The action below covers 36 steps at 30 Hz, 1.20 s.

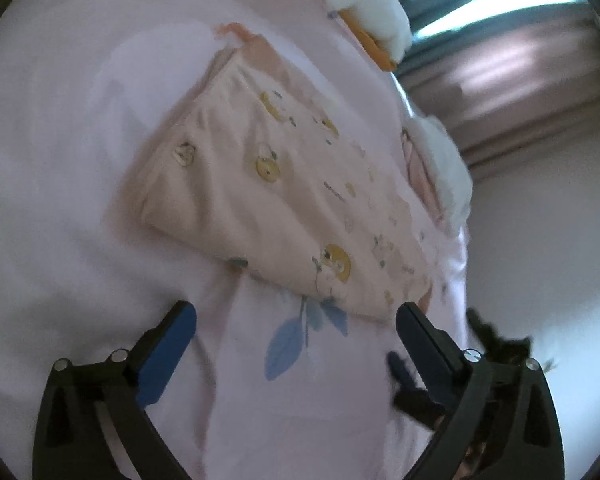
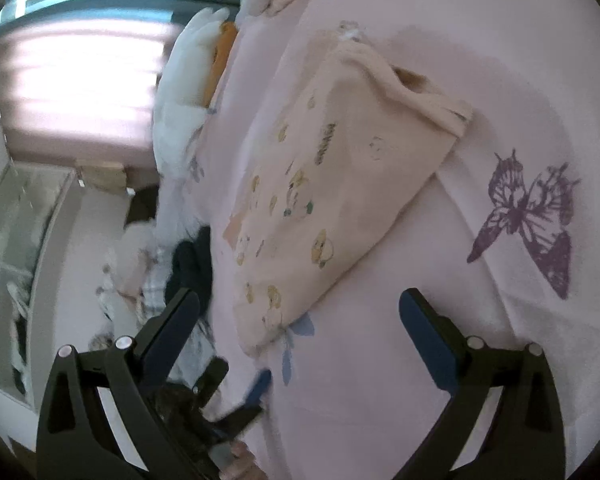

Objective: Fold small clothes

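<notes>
— Both claws are spread wide with nothing between the pads: the left gripper (image 1: 296, 316) hangs just short of the near edge of the cream, bear-printed folded baby garment (image 1: 284, 196), and the right gripper (image 2: 300, 304) faces the same piece (image 2: 332, 184) from the other side.

— So where does the garment lie?

— Flat on the pale pink bedsheet (image 1: 80, 160), folded into a neat wedge, gathered waistband at the far end. Neither claw touches it. I'd say the fold is done and the jaws stand wide because there's nothing left to pinch.

— And around it?

— A blue leaf print (image 1: 288, 340) on the sheet peeps out just under the garment's near corner, and a purple butterfly print (image 2: 528, 216) sits off to the side in the right claw's view. Beyond the far edge there's a white plush toy with an orange part (image 1: 376, 16), and past the bed a heap of dark and checked clothes (image 2: 188, 268) — likely the next pieces waiting, though it's too blurred to be sure.

— Anything else?

— The left claw shows low in the right one's view, close beside it.
</notes>
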### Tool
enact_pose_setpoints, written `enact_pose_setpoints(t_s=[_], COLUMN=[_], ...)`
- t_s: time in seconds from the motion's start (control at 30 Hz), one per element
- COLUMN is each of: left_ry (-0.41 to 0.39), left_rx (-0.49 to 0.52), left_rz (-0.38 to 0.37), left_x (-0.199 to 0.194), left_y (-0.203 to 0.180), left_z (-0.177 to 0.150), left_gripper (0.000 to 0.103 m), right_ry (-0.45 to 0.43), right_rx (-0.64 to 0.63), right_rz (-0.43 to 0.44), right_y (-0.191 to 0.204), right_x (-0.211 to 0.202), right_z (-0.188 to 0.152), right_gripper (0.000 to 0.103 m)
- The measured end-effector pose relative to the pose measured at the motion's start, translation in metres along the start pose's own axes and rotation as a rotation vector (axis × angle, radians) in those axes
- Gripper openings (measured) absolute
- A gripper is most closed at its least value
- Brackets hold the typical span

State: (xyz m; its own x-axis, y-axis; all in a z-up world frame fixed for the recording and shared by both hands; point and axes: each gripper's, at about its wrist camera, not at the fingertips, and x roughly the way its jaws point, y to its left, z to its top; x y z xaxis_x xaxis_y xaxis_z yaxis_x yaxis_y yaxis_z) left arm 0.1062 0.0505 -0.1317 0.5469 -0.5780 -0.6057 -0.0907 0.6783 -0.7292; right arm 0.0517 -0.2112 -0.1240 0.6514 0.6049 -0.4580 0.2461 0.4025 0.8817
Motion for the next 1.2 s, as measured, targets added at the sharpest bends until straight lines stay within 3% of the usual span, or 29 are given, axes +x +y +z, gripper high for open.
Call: enact_pose_setpoints(t_s=[0.17,0.3,0.37,0.47,0.6,0.8,0.97,1.03,1.1,1.2], left_ry=[0.022,0.033,0.016,-0.010,-0.067,-0.070,-0.131,-0.163,-0.180,-0.217], left_rx=[-0.110,-0.184,-0.217,-0.220,-0.239,-0.185,-0.188,-0.183,-0.137,-0.081], left_rz=[-0.112,-0.124,-0.165,-0.233,-0.259,-0.083,0.018,0.076,0.123,0.171], left_x=[0.022,0.038,0.042,0.047,0.044,0.065,0.080,0.085,0.089,0.087], left_y=[0.003,0.000,0.002,0.001,-0.004,-0.012,-0.013,-0.018,-0.024,-0.021], left_z=[0.023,0.044,0.051,0.055,0.056,0.078,0.091,0.091,0.090,0.085], left_gripper=[0.101,0.101,0.101,0.101,0.101,0.093,0.074,0.072,0.072,0.057], right_ry=[-0.027,-0.031,-0.035,-0.048,-0.041,-0.053,-0.078,-0.093,-0.121,-0.147], right_rx=[0.011,0.092,0.105,0.086,0.045,0.020,0.000,-0.024,-0.048,-0.087], right_rz=[0.066,0.013,0.009,-0.006,-0.044,-0.096,-0.131,-0.153,-0.178,-0.207], right_y=[0.004,0.008,0.008,0.014,0.022,0.028,0.032,0.034,0.035,0.035], right_x=[0.016,0.033,0.040,0.044,0.052,0.068,0.080,0.085,0.090,0.096], right_z=[0.015,0.032,0.039,0.045,0.050,0.067,0.077,0.080,0.081,0.082], right_gripper=[0.103,0.103,0.103,0.103,0.103,0.093,0.090,0.087,0.078,0.065])
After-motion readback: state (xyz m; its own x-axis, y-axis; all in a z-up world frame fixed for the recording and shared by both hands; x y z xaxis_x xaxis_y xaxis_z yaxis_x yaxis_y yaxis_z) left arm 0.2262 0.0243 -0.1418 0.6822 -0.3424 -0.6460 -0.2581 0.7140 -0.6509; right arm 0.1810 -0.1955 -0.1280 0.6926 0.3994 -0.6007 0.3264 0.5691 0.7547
